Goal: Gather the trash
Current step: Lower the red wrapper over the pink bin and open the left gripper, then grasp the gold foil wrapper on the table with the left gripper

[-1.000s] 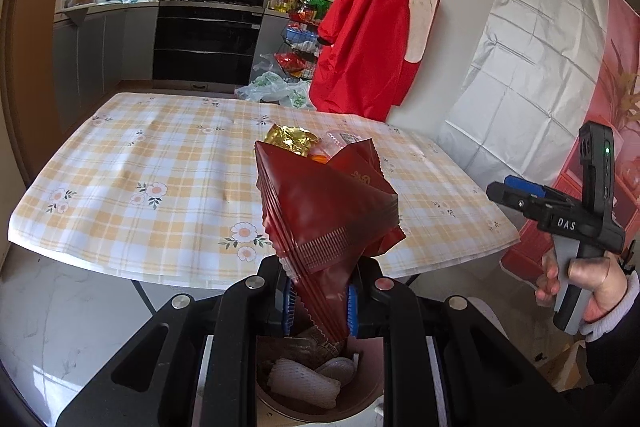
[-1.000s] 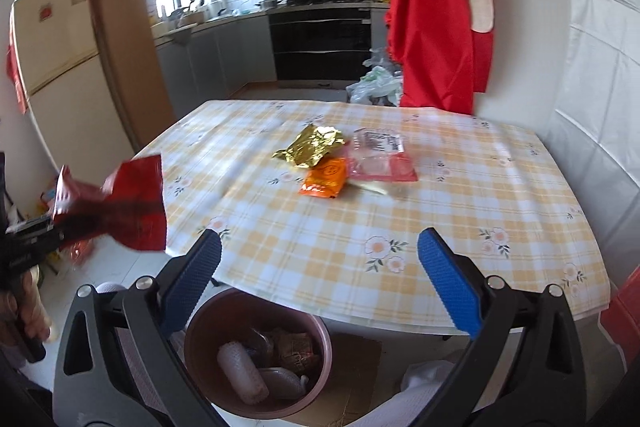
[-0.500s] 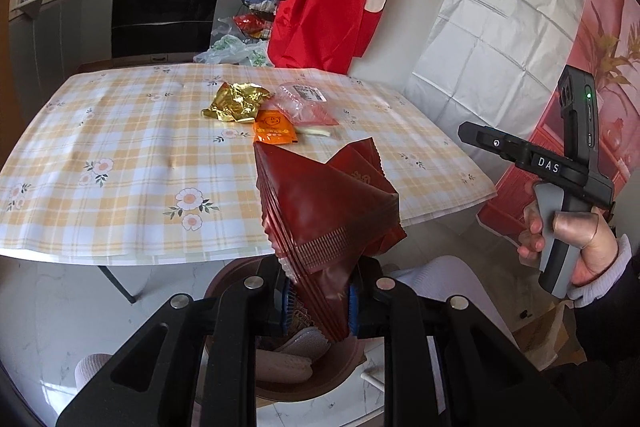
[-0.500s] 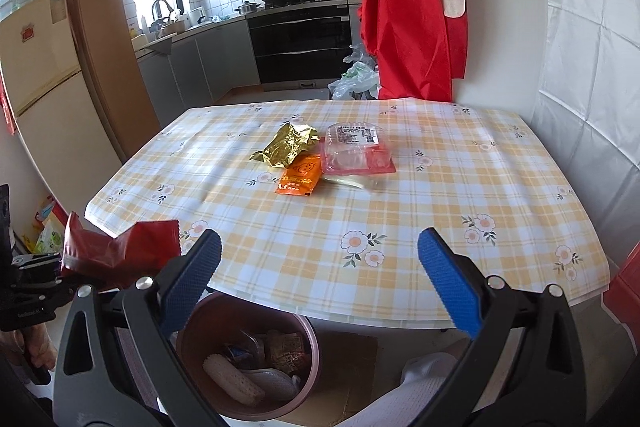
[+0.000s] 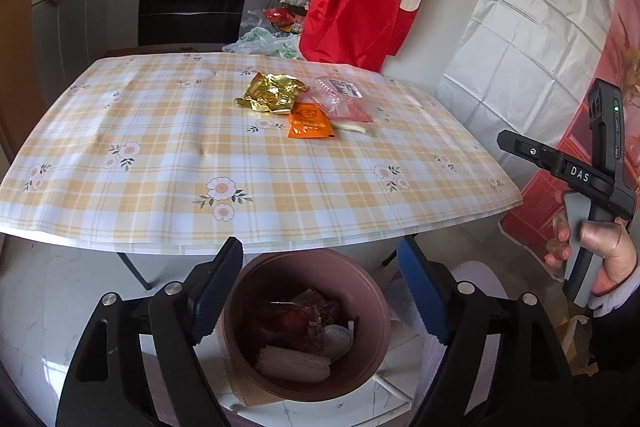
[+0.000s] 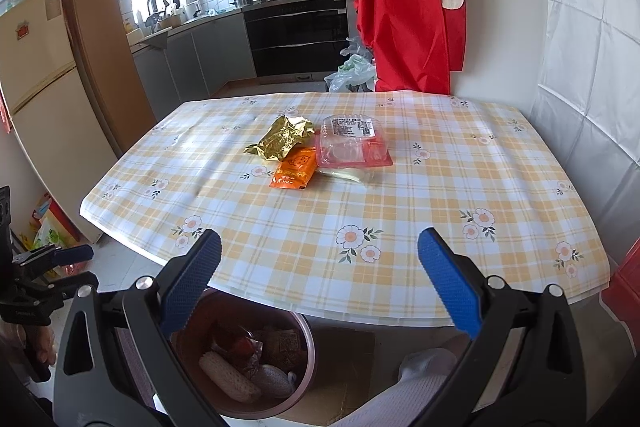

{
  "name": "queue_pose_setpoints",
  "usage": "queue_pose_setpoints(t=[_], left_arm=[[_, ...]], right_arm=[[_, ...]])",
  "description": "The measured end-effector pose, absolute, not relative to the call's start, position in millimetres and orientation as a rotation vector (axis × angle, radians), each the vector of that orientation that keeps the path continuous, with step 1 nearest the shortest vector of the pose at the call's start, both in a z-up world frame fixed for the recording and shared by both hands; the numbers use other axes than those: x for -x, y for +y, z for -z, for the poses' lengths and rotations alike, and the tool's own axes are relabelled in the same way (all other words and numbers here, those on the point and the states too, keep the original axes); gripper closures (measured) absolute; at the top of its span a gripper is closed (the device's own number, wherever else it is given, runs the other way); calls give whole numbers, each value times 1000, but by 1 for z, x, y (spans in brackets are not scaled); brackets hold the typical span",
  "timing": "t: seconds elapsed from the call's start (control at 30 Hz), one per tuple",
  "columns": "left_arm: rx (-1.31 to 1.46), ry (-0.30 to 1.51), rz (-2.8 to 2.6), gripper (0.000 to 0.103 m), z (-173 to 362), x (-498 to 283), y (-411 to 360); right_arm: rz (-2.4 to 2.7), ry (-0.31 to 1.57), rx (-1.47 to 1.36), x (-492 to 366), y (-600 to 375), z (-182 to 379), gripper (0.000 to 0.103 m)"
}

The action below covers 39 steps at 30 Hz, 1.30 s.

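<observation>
Your left tool (image 5: 320,275) is opening, nothing between its pads, right above the bin (image 5: 372,371). Right tool (image 6: 320,267) spread wide, empty. Gold wrapper (image 6: 282,139), orange packet (image 6: 294,173) on the table (image 6: 440,211) at 12 o'clock.

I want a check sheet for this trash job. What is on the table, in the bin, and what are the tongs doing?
Surface: checked tablecloth, flat.
Job's things: gold wrapper, orange packet, clear tray touching, mid-table; pink bin on the floor holds red and white trash.
Clutter: nothing seen.
Grippers: left tongs over the bin, opening, empty; right tongs open, empty.
Cables: nothing seen.
Surroundings: red apron, fridge, oven.
</observation>
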<state>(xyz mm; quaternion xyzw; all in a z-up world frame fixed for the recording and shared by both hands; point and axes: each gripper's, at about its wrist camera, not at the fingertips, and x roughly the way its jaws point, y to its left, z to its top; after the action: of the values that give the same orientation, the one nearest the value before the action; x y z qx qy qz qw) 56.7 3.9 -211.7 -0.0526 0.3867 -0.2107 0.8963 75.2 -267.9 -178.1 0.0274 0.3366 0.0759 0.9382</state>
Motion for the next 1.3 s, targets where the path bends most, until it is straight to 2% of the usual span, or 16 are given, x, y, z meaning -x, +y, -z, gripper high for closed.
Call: queue_pose_setpoints(t=[0.83,1.3], left_arm=[[89,840,329,23,234,-89,22],[-17,839,362,23,239,-185,-10]], right_arm=[[-116,775,-52,-102,-275,218,6],[-94,824,-46,-162,-288,246,6]])
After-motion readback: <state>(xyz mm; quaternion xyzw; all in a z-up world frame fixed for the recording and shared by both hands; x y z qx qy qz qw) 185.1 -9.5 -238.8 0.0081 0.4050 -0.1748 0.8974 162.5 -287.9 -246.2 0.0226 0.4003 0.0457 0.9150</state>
